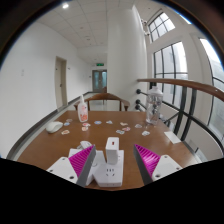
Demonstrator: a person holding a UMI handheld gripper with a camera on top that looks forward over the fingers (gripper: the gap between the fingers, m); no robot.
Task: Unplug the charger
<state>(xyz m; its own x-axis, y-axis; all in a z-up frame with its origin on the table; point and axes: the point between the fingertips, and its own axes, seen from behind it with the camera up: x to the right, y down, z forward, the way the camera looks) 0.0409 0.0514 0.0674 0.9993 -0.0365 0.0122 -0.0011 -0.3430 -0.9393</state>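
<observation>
A white power strip (109, 172) lies on the brown table (60, 145) between my fingers. A white charger (112, 150) stands plugged into its far end. My gripper (113, 160) is open, its pink pads (82, 160) standing at either side of the strip and charger with gaps on both sides. Nothing is held.
Small white objects and cards (125, 128) lie scattered across the table's middle. A pink cup (83, 112) stands at the far left, a white object (54, 127) lies at the left, and a chair (105, 100) stands at the far side. Windows are on the right.
</observation>
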